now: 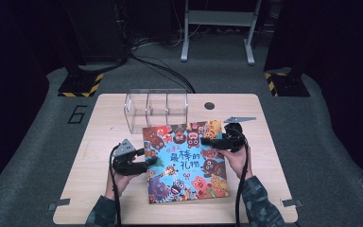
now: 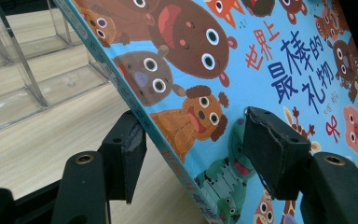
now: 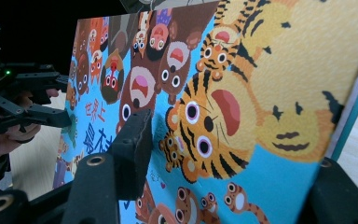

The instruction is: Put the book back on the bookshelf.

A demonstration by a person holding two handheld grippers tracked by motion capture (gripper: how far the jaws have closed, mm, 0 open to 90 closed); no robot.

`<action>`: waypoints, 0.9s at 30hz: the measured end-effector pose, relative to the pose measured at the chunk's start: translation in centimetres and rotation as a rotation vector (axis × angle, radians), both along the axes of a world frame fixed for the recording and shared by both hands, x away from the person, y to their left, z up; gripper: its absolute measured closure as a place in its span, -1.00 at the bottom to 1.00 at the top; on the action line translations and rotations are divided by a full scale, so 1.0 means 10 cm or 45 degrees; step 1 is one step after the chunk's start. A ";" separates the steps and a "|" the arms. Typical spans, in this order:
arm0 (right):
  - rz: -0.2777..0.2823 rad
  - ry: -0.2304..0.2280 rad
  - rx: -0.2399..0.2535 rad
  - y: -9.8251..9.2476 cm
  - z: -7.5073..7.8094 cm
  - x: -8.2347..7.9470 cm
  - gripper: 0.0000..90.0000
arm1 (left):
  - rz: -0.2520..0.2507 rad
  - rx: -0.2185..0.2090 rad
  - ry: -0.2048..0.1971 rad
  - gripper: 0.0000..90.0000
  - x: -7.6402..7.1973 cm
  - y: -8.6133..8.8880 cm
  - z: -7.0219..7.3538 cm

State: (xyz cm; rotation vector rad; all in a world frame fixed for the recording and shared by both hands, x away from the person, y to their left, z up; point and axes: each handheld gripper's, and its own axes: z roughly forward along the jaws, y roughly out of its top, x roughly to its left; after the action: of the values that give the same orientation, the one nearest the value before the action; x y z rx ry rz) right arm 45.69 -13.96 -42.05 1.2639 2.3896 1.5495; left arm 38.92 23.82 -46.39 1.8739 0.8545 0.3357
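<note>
Gripping picture book (image 1: 185, 163) (animal cover) at opposite edges: left gripper (image 1: 147, 161), right gripper (image 1: 208, 140)

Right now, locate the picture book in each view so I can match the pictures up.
High view: the picture book lies mid-table, between the left gripper and right gripper.
Left gripper view: the book's spine edge runs diagonally between the two black jaws, cover facing right.
Right gripper view: the cover fills the centre, the tiger at right.
Shared landmark: the blue title characters on the cover.
</note>
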 end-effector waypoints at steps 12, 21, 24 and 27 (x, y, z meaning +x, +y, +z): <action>-0.002 -0.019 -0.018 0.03 0.08 0.00 -0.03 | 0.008 0.013 -0.042 -0.06 -0.01 0.01 0.07; 0.008 -0.040 -0.023 0.04 0.13 0.01 -0.03 | 0.006 0.019 -0.066 -0.01 -0.02 0.03 0.11; 0.007 -0.042 -0.021 0.04 0.14 0.00 -0.03 | 0.004 0.024 -0.083 0.00 -0.03 0.04 0.12; 0.009 -0.048 -0.025 0.04 0.16 0.00 -0.03 | -0.001 0.028 -0.092 0.03 -0.03 0.05 0.14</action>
State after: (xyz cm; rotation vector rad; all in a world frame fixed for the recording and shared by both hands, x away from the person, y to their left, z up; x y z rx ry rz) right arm 45.72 -13.55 -40.46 1.2130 2.3825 1.5341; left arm 38.60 24.30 -45.02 1.8709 0.8043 0.4111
